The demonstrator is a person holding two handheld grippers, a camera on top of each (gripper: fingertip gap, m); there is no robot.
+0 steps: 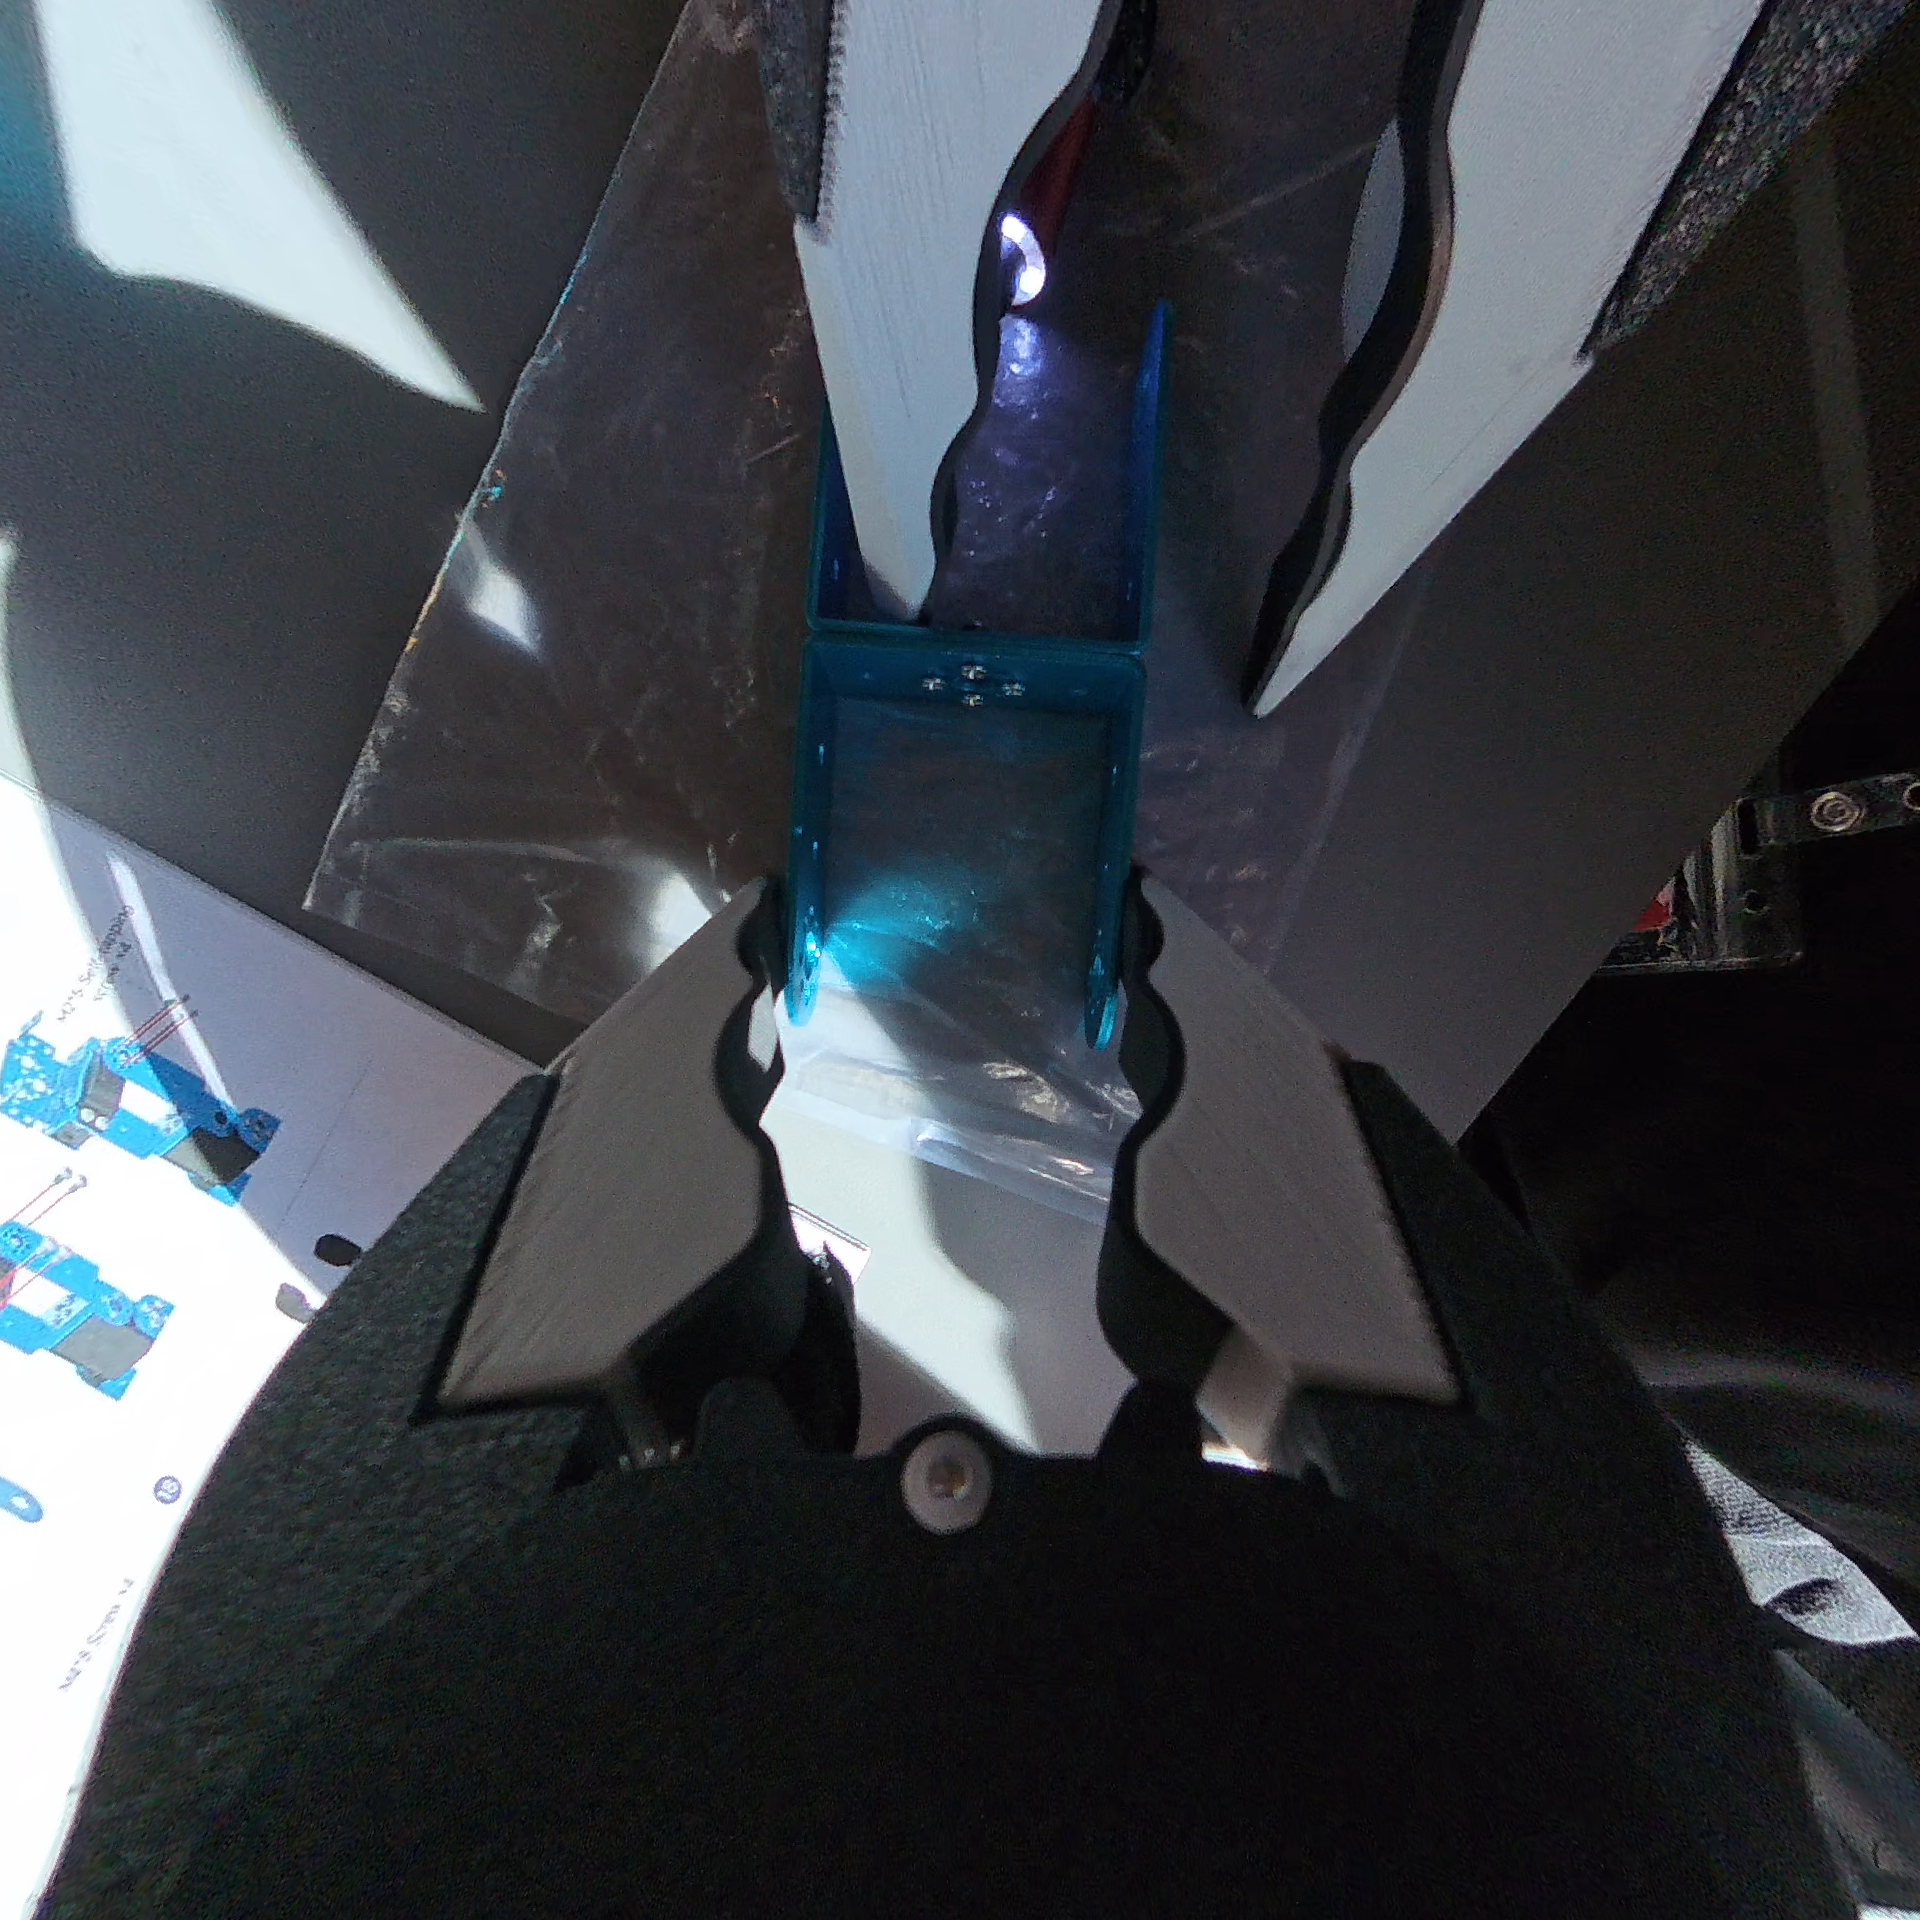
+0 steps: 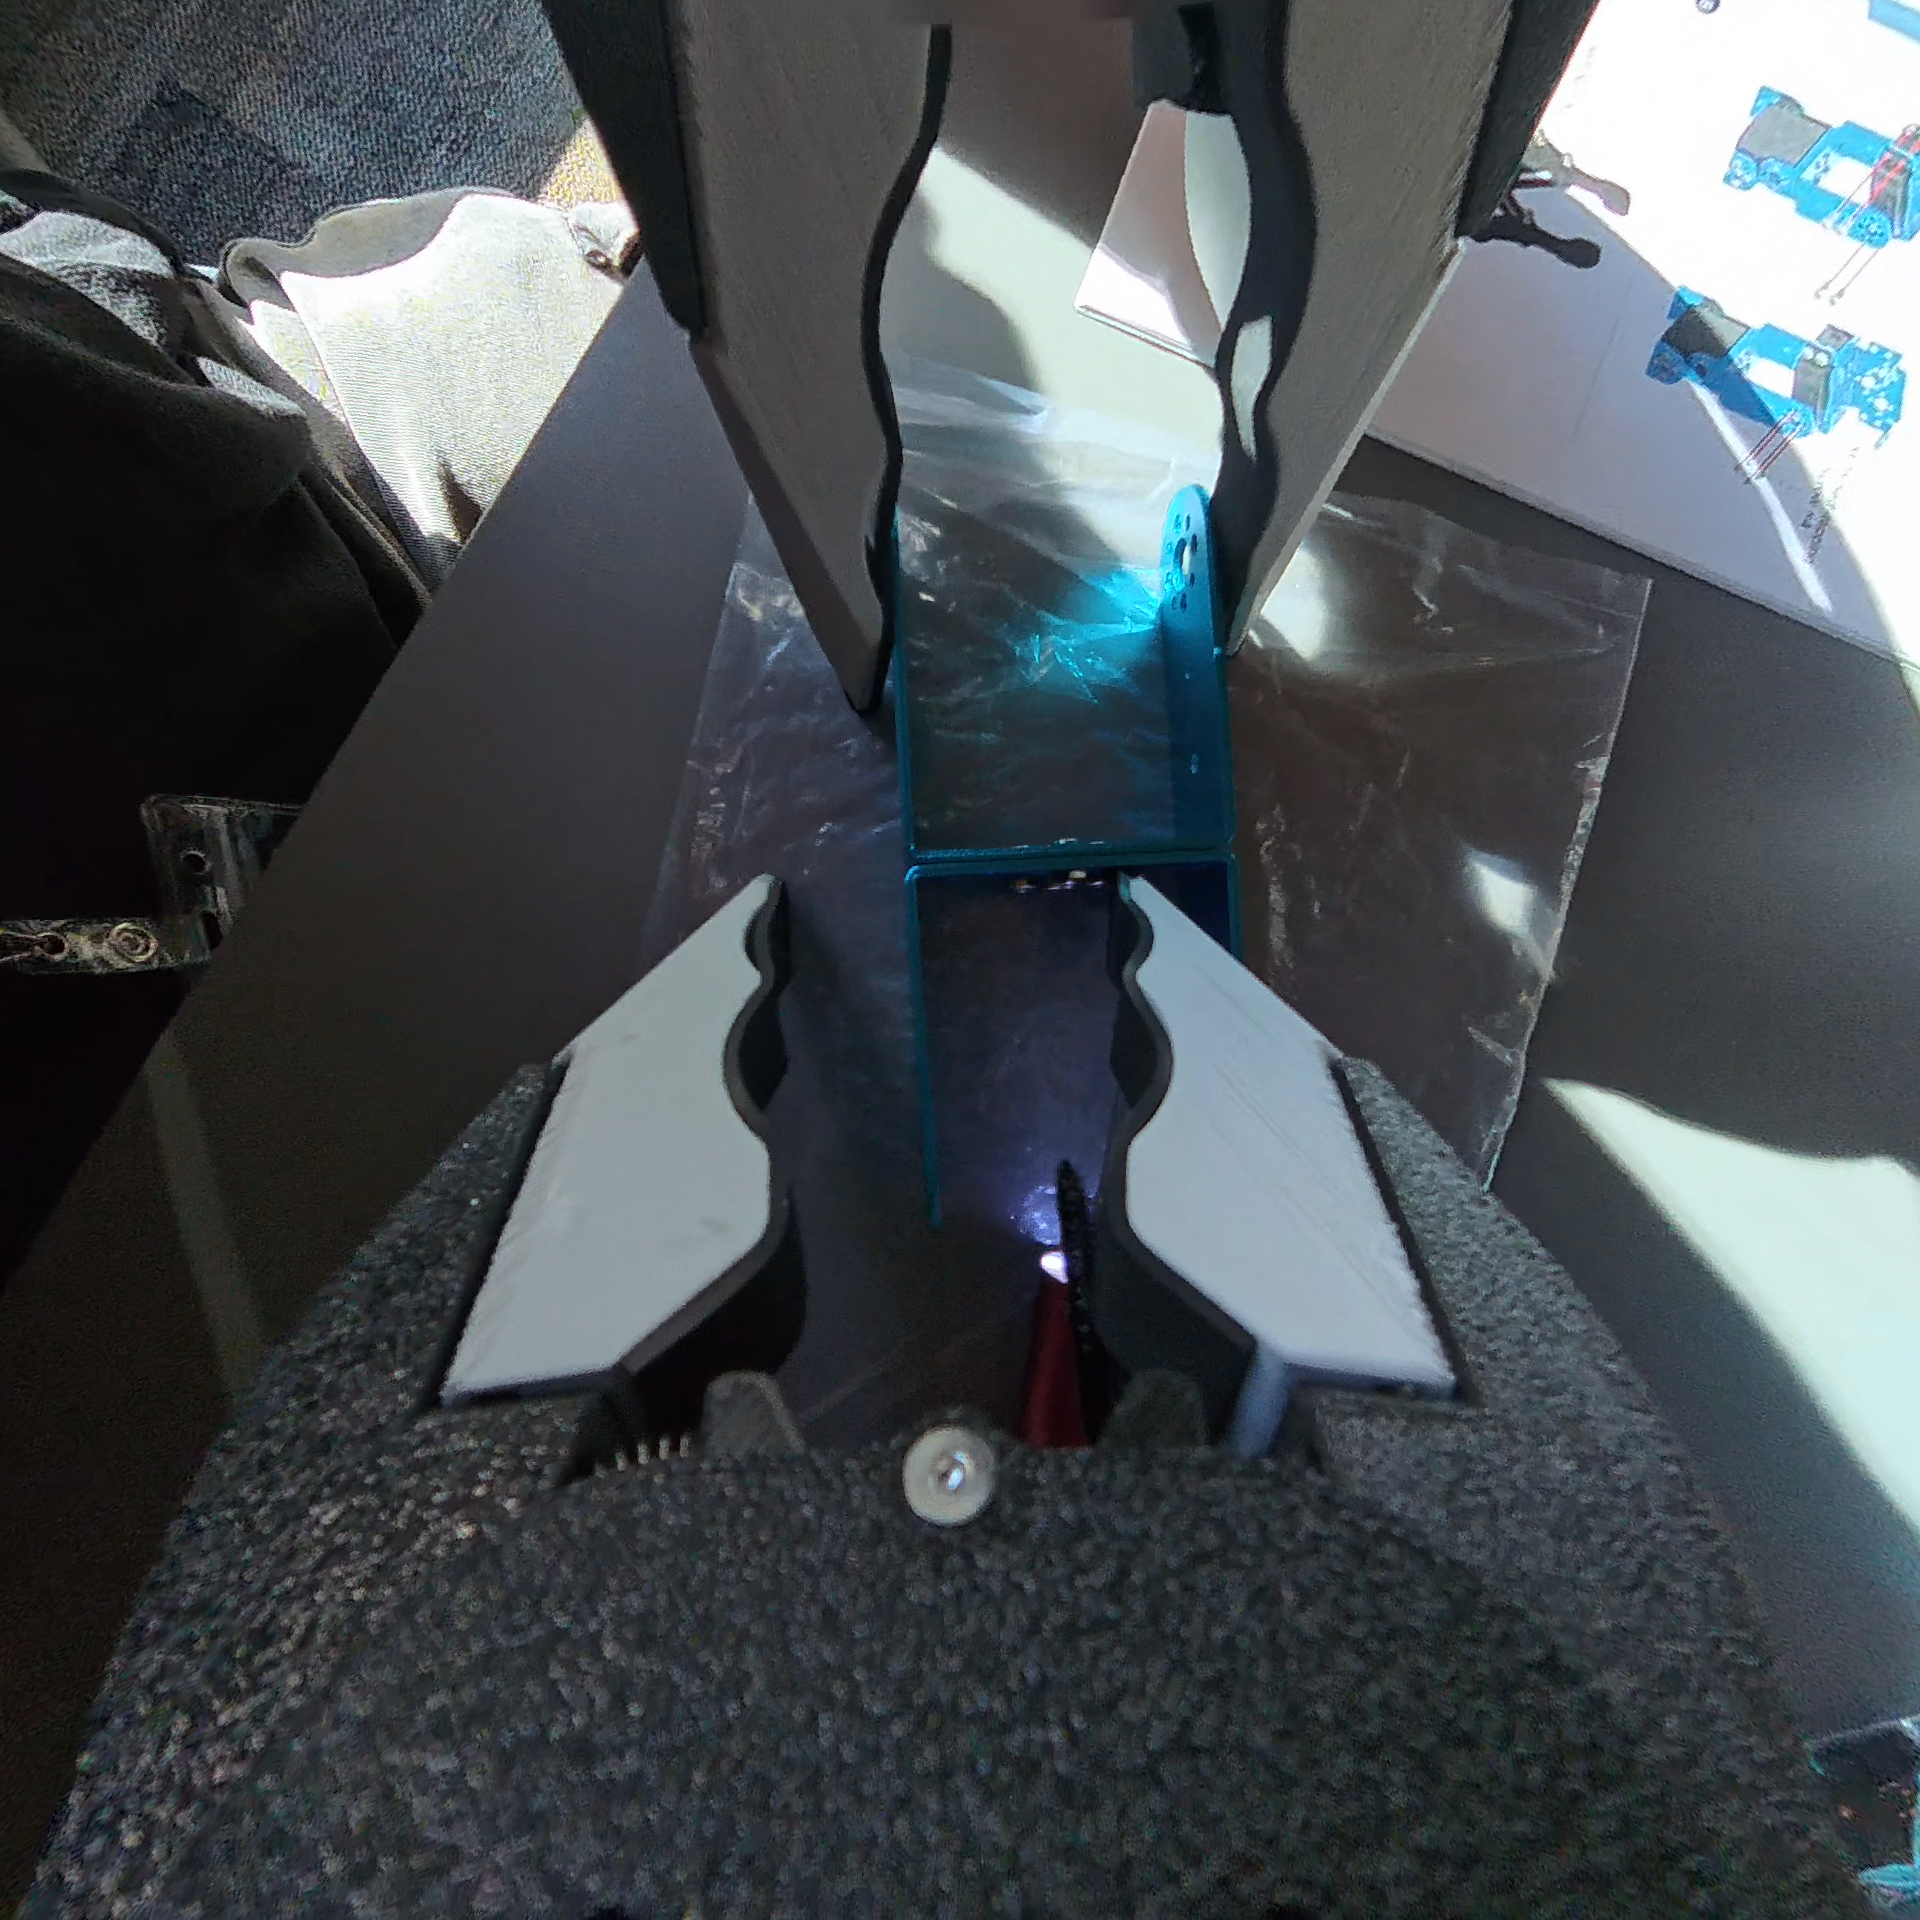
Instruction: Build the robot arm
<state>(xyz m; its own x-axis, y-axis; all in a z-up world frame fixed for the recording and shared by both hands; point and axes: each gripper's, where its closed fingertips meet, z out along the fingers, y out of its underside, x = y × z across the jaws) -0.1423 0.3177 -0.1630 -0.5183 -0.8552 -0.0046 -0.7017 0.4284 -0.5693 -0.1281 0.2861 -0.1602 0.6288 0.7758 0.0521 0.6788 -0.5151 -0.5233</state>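
Left claw (image 1: 951,961) clamps blue bracket pair (image 1: 971,758) at 6 o'clock; right claw (image 1: 1086,655) spread, straddling its 12 o'clock wall.

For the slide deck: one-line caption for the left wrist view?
Left hand-held gripper clamps one end of a blue metal bracket above a clear plastic bag, with the right hand-held gripper straddling its far end.

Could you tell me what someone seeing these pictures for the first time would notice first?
Most striking is the blue metal bracket pair, two U-shaped pieces joined back to back at the centre, over a clear plastic bag on the dark table. The left gripper clamps one end, while the right gripper faces it with one finger inside the other U. A sheet with blue diagrams lies in sunlight at the side.
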